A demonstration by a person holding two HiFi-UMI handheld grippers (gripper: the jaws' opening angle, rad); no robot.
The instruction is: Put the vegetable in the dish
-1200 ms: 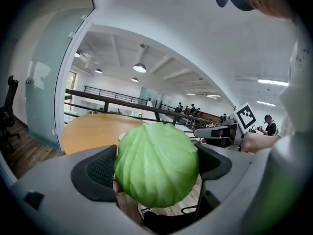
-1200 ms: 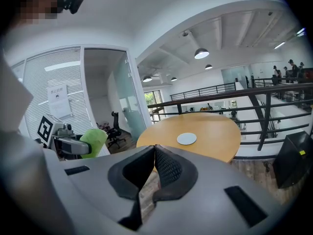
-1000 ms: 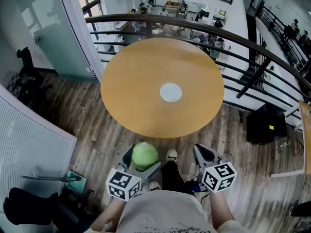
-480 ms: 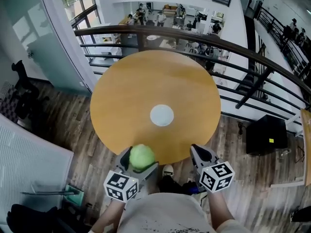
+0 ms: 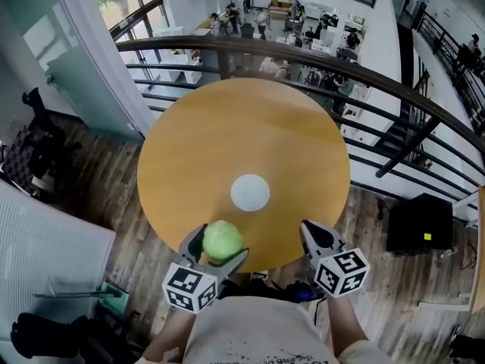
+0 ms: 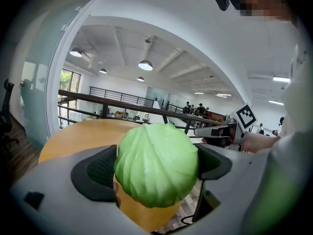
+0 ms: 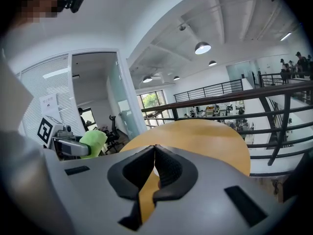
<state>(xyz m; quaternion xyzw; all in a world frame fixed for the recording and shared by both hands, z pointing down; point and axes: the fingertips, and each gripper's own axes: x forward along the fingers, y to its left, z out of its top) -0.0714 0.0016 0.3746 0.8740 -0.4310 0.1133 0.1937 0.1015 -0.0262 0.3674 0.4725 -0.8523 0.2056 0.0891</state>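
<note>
A round green cabbage (image 5: 222,240) (image 6: 156,163) is clamped between the jaws of my left gripper (image 5: 215,250) (image 6: 157,166), over the near edge of the round wooden table (image 5: 189,150). A small white dish (image 5: 250,192) lies near the table's middle, a short way beyond and right of the cabbage. My right gripper (image 5: 312,237) (image 7: 153,166) is shut with nothing between its jaws, at the table's near right edge. In the right gripper view the cabbage (image 7: 93,141) shows at the left.
A dark curved railing (image 5: 364,78) runs behind the table, with a drop to a lower floor beyond. A glass partition (image 5: 45,44) stands at the left. A black box (image 5: 418,232) sits on the wooden floor at the right.
The view has moved forward: the table and dish now lie nearer, and both grippers have gone from over the floor to the table's near edge. The cabbage stays in the left gripper.
</note>
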